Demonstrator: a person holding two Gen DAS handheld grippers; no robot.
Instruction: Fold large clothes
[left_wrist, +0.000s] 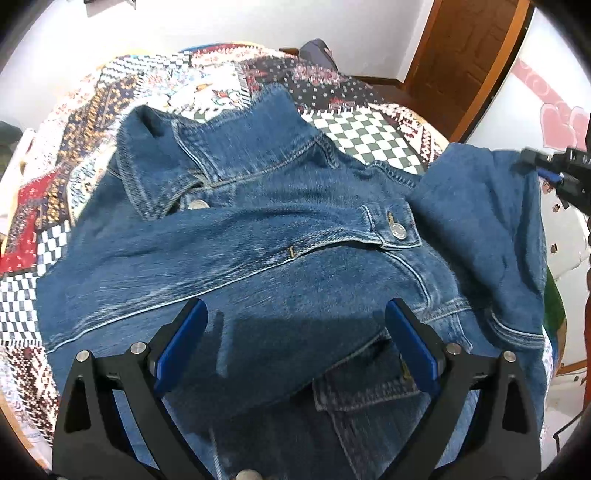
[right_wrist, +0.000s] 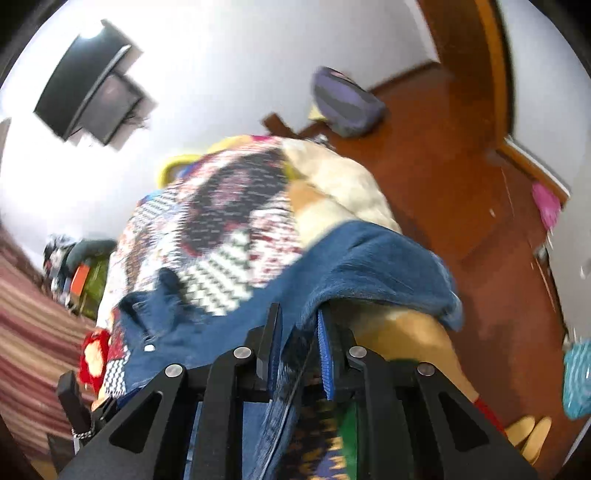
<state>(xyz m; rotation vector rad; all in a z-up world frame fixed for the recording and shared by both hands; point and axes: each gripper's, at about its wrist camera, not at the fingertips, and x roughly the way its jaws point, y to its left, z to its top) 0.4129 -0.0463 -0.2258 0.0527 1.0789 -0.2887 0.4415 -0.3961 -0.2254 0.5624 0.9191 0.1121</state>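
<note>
On the patchwork quilt (left_wrist: 122, 85) covering the bed I see the denim jacket (left_wrist: 280, 206); no lettering reads. Left gripper (left_wrist: 295, 347) is spread above it; right gripper (right_wrist: 300, 350) pinches its edge.

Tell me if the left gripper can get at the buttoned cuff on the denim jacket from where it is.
Probably yes: the left gripper is open above the denim jacket, and nothing covers the cuff ahead of it.

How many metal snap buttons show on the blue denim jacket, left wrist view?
2: one metal snap button on the cuff tab, one under the collar. The blue denim jacket is folded over, so others may be hidden.
</note>
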